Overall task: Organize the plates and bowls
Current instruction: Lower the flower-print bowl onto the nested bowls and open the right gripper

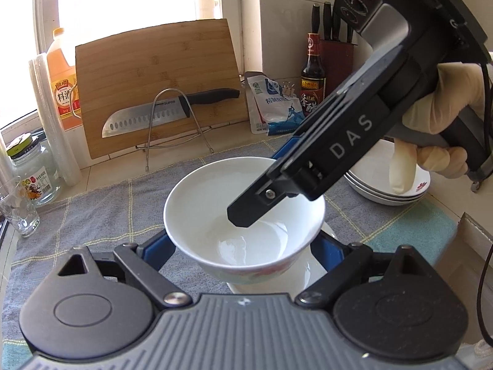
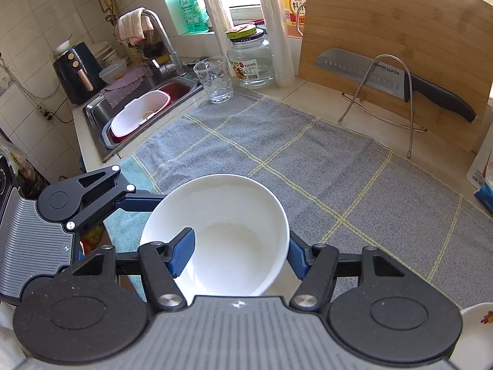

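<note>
Your white bowl [image 1: 245, 219] is glossy and round, plain inside with a hint of red and green pattern on its outer wall near the foot, and it sits just above a white plate [image 1: 311, 273] over the grey checked towel [image 1: 101, 209] that covers the counter. Both of your tools meet at it. Your right gripper [image 2: 240, 251] straddles the rim: one ribbed blue pad [image 2: 181, 251] lies inside against the wall, the other sits outside, so the jaws are closed to a narrow gap with the bowl's wall pinched between them. In the left wrist view that tool slants down from the upper right, your gloved right hand [image 1: 437, 123] wrapped round its handle. Your left gripper [image 1: 243, 254] is spread wide, its blue fingers [image 1: 157, 251] flanking the bowl's outer sides; whether they press the bowl I cannot tell. Behind, a stack of white plates [image 1: 391, 185] with dark rim lines rests at the right, and a bamboo cutting board [image 1: 160, 92] leans on the wall with a steel knife [image 1: 148, 118] held in a wire rack.
</note>
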A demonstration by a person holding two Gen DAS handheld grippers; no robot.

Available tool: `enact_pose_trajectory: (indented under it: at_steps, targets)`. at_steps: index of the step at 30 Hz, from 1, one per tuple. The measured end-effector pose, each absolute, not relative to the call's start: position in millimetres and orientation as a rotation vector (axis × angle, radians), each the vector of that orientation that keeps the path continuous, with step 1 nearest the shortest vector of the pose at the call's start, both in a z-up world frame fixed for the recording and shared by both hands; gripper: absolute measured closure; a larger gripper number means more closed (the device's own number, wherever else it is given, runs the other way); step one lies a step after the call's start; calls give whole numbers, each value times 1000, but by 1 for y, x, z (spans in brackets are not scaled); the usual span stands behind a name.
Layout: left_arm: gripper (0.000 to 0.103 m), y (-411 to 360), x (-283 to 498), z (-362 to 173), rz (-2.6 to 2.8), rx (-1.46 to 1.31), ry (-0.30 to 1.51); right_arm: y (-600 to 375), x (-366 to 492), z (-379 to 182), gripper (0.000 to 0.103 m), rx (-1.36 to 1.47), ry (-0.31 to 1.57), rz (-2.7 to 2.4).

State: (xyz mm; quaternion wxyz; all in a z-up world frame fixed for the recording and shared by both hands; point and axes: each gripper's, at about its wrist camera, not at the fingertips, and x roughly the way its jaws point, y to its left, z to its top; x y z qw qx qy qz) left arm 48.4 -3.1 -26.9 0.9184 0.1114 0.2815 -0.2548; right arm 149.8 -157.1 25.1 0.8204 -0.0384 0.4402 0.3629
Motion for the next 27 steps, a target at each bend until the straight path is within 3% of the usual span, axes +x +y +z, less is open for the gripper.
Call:
enact_pose_trajectory:
  at_steps: [27]
  targets:
    - [10, -20, 51, -46, -583, 236, 660, -173, 138, 3, 34, -70, 991, 727]
